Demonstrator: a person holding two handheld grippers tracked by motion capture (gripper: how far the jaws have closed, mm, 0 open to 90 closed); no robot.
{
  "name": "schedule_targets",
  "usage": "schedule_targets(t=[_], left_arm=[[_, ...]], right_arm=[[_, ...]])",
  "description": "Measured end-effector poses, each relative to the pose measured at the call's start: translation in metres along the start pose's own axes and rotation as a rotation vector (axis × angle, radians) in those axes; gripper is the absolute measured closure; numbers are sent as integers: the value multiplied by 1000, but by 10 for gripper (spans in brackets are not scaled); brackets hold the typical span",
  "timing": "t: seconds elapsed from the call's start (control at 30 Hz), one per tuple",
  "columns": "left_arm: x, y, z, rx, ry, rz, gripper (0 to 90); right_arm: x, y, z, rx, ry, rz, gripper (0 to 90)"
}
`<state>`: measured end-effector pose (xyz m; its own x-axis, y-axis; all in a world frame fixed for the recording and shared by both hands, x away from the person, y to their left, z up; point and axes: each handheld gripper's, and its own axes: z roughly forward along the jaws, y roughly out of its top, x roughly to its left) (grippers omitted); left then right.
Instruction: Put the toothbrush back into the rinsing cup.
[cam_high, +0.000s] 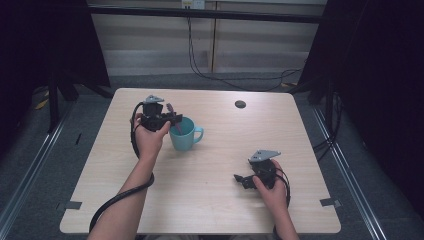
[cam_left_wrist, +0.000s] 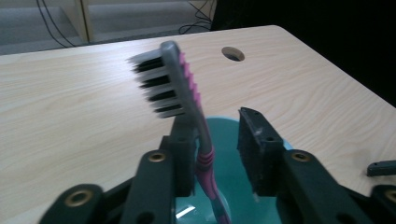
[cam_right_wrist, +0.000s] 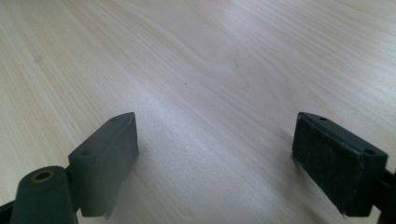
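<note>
The left gripper stands over a teal ceramic mug, its jaws partly open. A pink-and-grey plastic toothbrush with dark bristles stands between them, leaning against the left-hand jaw with a gap to the other; its handle drops into the mug. The right gripper rests low over the pale wooden table, jaws wide apart with nothing between them.
</note>
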<state>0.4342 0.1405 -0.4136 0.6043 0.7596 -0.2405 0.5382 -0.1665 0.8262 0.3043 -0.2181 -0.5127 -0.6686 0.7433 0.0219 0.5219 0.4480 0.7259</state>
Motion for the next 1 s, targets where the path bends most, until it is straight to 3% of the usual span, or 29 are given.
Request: schedule_targets(t=[0.17,0.3,0.6,1.0], left_arm=[[1,0,-3,-7,11,-18,547],[1,0,-4,-4,19,-12,500],[2,-6,-4,-17,9,-50,420],[3,-10,-5,-10,20,-39,287]], right_arm=[[0,0,0,0,0,1,140],[1,0,0,1,-1,2,140],[1,0,0,2,-1,1,140],[1,0,0,1,0,0,140]])
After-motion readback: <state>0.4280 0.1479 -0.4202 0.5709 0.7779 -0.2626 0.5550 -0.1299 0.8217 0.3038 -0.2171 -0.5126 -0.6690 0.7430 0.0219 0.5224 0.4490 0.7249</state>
